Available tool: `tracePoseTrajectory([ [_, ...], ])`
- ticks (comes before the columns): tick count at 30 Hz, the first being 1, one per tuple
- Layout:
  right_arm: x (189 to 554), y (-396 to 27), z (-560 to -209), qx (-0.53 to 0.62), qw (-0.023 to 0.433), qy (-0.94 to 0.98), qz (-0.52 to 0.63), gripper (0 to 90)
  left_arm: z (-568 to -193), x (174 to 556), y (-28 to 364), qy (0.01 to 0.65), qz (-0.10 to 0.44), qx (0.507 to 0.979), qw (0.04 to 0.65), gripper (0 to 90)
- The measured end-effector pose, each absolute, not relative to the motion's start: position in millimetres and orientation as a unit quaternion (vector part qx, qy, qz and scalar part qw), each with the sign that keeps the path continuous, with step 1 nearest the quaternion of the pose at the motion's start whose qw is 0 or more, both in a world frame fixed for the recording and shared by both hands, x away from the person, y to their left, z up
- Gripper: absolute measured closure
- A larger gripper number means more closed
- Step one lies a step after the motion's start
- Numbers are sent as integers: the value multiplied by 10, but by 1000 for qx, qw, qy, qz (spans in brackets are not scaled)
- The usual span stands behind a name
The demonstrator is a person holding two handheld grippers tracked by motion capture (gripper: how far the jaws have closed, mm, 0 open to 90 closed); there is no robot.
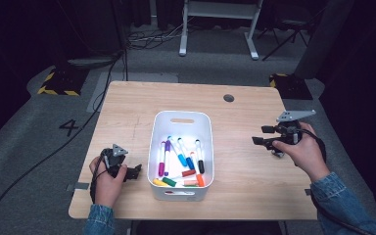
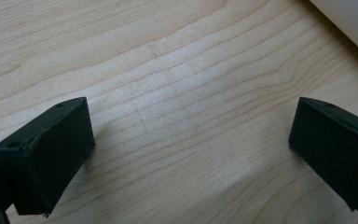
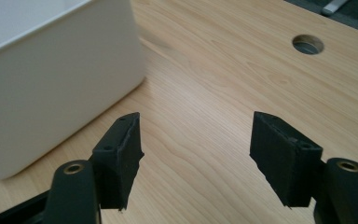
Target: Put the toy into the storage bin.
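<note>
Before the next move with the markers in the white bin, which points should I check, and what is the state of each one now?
1. Right hand-held gripper empty: ok, its jaws stand apart with bare table between them.
2. Left hand-held gripper empty: ok, jaws wide over bare wood.
3. Markers inside the white bin: ok, all lie on its floor.
4. Path from the right hand-held gripper to the bin free: ok, bare table lies between them.
5. Bin upright and flat on the table: ok.
6. Marker caps all tight: cannot tell, too small to see.
</note>
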State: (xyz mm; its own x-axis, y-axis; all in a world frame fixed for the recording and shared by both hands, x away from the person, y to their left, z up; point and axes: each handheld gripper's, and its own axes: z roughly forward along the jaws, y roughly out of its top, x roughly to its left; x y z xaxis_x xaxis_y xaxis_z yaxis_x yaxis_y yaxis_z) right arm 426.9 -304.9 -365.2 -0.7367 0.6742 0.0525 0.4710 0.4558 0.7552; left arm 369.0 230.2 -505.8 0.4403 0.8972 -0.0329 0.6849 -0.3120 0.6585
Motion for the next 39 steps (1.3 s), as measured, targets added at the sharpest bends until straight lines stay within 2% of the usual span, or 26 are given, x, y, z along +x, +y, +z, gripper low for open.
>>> tracePoseTrajectory([
  [21,4483,-3813,-4041,435,164,807,364,328,-5056,3677,2302,502,178,790,304,1],
  [39,4639,-4014,-4597,464,158,808,325,302,-5056,3676,2303,502,178,790,305,1],
])
